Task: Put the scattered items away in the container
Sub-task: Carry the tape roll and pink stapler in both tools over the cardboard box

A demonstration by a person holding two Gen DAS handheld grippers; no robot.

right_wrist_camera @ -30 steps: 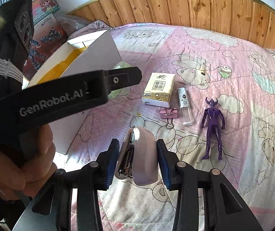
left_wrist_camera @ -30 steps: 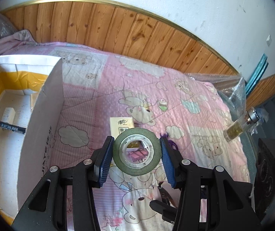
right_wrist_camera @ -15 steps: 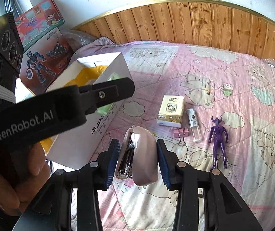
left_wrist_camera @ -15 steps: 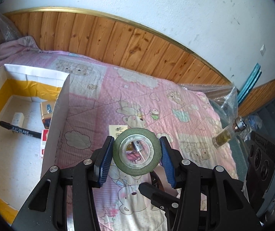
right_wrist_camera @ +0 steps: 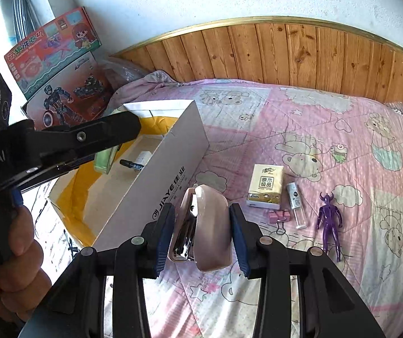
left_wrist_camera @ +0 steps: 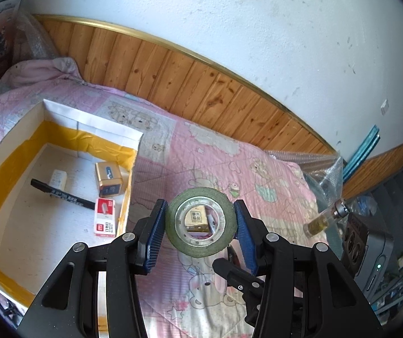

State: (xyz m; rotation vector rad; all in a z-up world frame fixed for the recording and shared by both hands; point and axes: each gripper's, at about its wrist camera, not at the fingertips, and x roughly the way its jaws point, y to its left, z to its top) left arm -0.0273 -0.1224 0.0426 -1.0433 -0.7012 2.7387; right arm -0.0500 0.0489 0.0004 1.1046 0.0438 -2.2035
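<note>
Left gripper clamps green tape roll, hole facing the camera. Right gripper clamps pink stapler, long axis along the fingers. White box lies open to the left of both loads and below them; left gripper is nearer, just beside its right wall. 4 items remain on the quilt

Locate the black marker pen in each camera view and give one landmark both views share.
Left wrist view: black marker lies on the white box floor, left of the tape roll.
Right wrist view: only its tip end shows over the box's near wall.
Shared landmark: tissue pack, seen through the tape roll.
</note>
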